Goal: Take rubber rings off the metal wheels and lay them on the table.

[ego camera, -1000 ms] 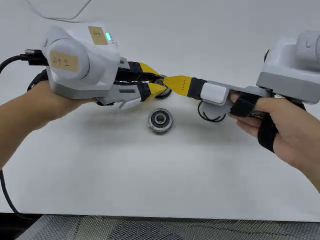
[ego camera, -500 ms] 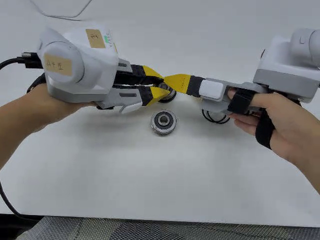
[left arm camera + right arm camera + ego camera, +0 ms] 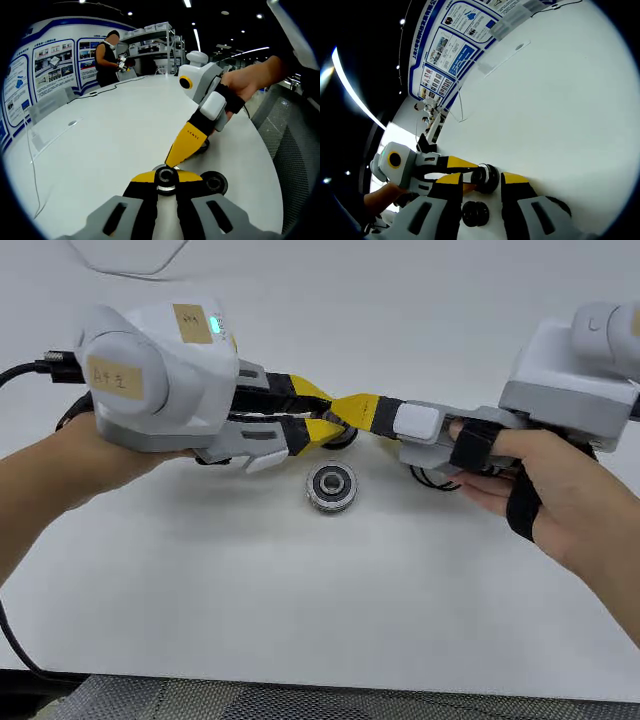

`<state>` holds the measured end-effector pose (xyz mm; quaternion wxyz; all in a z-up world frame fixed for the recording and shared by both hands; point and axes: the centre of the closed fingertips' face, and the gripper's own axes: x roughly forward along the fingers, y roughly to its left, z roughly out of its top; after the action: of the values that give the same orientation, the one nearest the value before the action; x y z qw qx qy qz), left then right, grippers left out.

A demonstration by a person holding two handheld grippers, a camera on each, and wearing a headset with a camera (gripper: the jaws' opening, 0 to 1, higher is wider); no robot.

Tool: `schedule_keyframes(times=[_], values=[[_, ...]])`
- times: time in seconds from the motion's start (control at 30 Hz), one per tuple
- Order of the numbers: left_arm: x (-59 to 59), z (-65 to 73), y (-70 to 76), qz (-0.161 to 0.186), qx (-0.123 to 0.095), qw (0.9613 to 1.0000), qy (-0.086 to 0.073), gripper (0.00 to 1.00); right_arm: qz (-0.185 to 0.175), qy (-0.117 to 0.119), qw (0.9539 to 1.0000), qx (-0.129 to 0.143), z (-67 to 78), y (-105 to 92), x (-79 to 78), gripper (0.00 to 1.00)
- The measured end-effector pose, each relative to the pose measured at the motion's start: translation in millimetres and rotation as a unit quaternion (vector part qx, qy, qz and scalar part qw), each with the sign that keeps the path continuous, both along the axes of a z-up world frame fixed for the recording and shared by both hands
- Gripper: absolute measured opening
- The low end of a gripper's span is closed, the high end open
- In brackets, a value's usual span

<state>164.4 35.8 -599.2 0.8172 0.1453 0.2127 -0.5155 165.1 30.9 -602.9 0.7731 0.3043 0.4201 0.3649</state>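
Nearest me, a spare wheel [image 3: 331, 485] sits on the table [image 3: 300, 590]; ring on or off, I can't tell. Just right of it, loose rubber rings [image 3: 432, 478] already lie flat, so some are done! Beyond, the left gripper [image 3: 325, 418] is clamped on the held wheel [image 3: 166, 179]. The right gripper [image 3: 485, 180] has its jaws parted either side of it, ring apparently not off yet. Since a second ago, the right gripper has nudged in closer.

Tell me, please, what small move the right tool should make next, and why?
I would probably close the right tool on the rubber ring and pull it off. The left tool is already shut on the wheel, and the right tool's open jaws stand on either side of it.
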Motion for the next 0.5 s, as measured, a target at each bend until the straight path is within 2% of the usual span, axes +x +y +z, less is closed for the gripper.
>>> schedule_keyframes(times=[0.2,0.5], values=[[0.3,-0.2,-0.3,-0.001,0.000,1.0000,-0.001,0.12,0.008,0.006,0.9999,0.004,0.4,4.5,-5.6,0.30],[0.3,-0.2,-0.1,-0.002,0.001,1.0000,-0.002,0.12,0.008,-0.002,1.0000,0.003,5.2,3.2,-7.4,0.28]])
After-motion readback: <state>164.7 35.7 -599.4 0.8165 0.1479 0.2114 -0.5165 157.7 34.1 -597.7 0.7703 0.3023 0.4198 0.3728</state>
